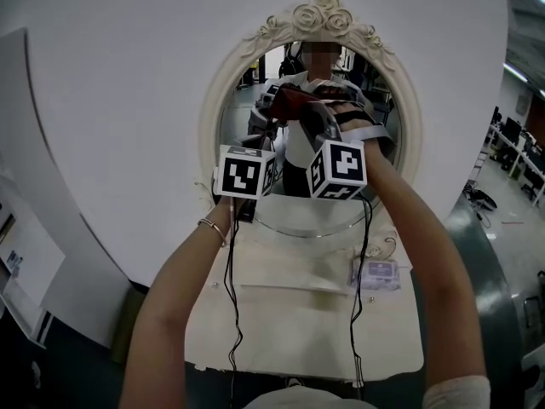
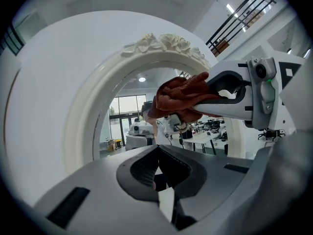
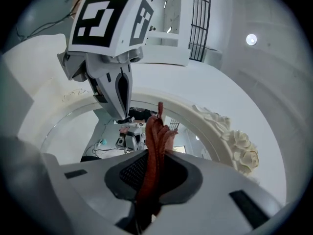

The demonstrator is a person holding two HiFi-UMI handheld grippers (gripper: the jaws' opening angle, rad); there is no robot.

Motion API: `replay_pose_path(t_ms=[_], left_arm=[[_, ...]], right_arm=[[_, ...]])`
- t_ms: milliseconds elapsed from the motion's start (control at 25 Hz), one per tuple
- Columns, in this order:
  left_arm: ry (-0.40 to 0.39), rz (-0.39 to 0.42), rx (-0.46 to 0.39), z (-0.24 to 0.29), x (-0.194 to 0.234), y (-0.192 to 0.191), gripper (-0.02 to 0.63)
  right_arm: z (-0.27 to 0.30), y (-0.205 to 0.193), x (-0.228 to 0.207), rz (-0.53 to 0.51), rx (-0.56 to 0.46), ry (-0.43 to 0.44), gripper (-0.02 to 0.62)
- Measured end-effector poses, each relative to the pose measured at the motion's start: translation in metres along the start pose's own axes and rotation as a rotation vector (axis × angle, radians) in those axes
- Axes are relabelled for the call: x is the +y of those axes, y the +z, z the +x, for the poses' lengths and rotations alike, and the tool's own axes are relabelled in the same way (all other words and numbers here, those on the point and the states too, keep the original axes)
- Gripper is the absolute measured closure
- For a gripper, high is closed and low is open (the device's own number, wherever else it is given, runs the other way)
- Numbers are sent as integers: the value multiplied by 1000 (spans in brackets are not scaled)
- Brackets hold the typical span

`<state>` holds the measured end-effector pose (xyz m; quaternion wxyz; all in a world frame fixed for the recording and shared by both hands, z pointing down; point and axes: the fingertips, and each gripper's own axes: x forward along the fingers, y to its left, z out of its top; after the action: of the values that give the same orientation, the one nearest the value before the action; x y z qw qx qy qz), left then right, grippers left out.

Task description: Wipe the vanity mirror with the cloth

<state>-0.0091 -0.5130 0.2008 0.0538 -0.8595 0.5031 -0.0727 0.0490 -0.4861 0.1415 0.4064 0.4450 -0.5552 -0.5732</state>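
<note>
Forearms [image 1: 183, 288] raised, my right tongs [image 3: 152, 182] pinch the red cloth [image 3: 155, 141] up at the mirror [image 1: 247, 113], left tongs [image 2: 159, 173] closed and empty just to its left, and if that thin pinch slips mid-wipe, bare jaw could scrape the glass.

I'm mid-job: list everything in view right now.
wall: one, white, behind everything
table: one, cream, against the wall
mirror: one, cream carved frame, above the table
packet: one, clear, table's right side
cloth: one, reddish-brown, up before the mirror
cables: two, black, hanging over the table
bracelet: one, left wrist
left gripper: grey, shut, empty
right gripper: grey, shut on the cloth
arms: two, raised
</note>
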Motion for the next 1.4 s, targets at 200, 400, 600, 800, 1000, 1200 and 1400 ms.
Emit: replay_pose_path(t_ms=[200,400,600,800,1000,1200,1400], left_arm=[[-11,-14,27,-1,-6,-26,595],[-17,-26,68,1,-10,-59,595],[-27,-34,91,2,-17,-86,595],[-29,-55,118,2,-22,-114,595],[-34,-71,147,-2,-32,-147,595],[-44,-87,181,-4,-43,-175,595],[-53,-103,216,-5,-49,-203,595]], right_arm=[[-1,-4,35,15,3,49,532],[0,-8,71,41,10,94,532],[-1,-11,102,68,9,132,532],[-4,-12,125,106,8,162,532],[-10,-10,155,131,8,201,532],[-13,-12,189,143,11,242,532],[-15,-10,226,142,5,284,532]])
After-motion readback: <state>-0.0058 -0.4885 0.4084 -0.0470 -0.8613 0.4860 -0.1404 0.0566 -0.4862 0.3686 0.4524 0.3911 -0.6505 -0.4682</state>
